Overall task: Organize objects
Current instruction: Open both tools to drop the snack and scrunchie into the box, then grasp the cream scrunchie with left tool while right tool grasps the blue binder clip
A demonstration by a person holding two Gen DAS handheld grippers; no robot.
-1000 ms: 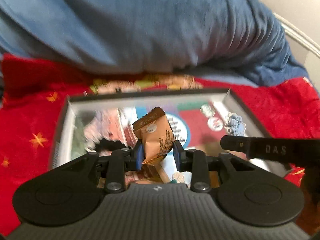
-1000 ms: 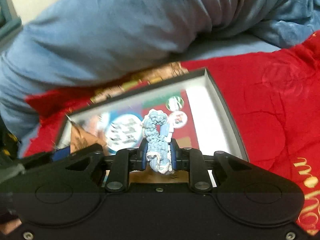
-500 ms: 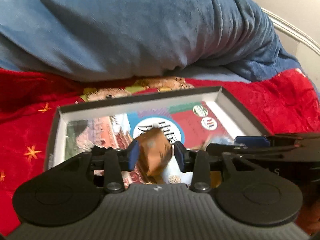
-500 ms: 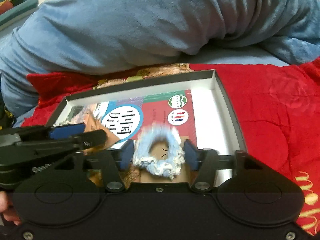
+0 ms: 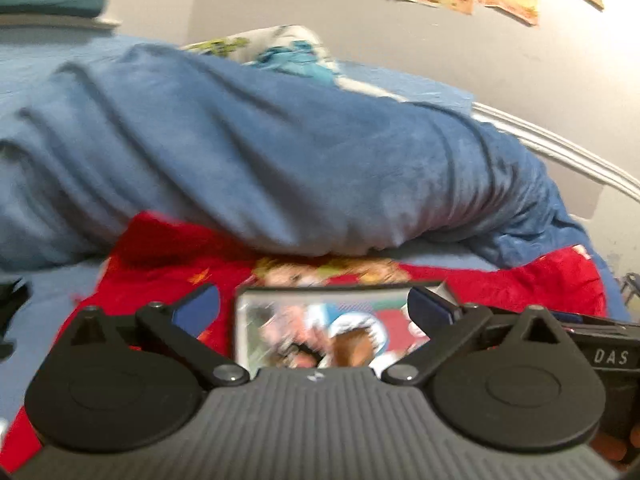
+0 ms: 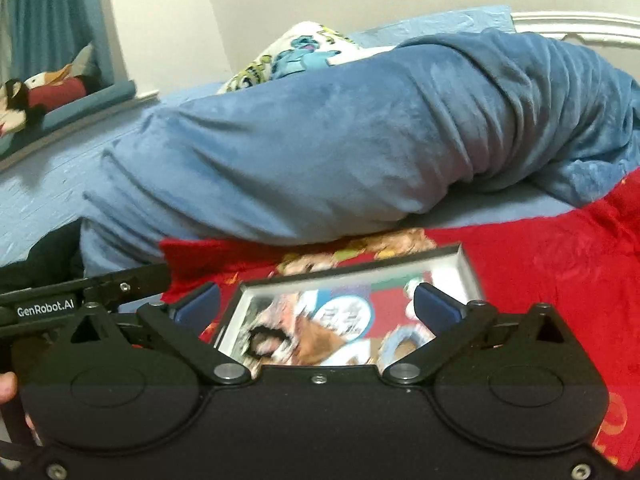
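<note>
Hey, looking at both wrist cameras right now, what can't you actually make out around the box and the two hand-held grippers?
- Box contents, left wrist view: motion-blurred; the left hand-held gripper body hides its near part.
- Box print and the blue-white item, right wrist view: smeared; near edge cut off by the right hand-held gripper.
- Red blanket pattern: its far edge lies under the blue blanket.

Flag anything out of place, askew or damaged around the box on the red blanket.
Nothing clearly stands out. The box lies flat on the red blanket; an orange packet and blue knit item rest inside. Motion blur hides finer detail.
</note>
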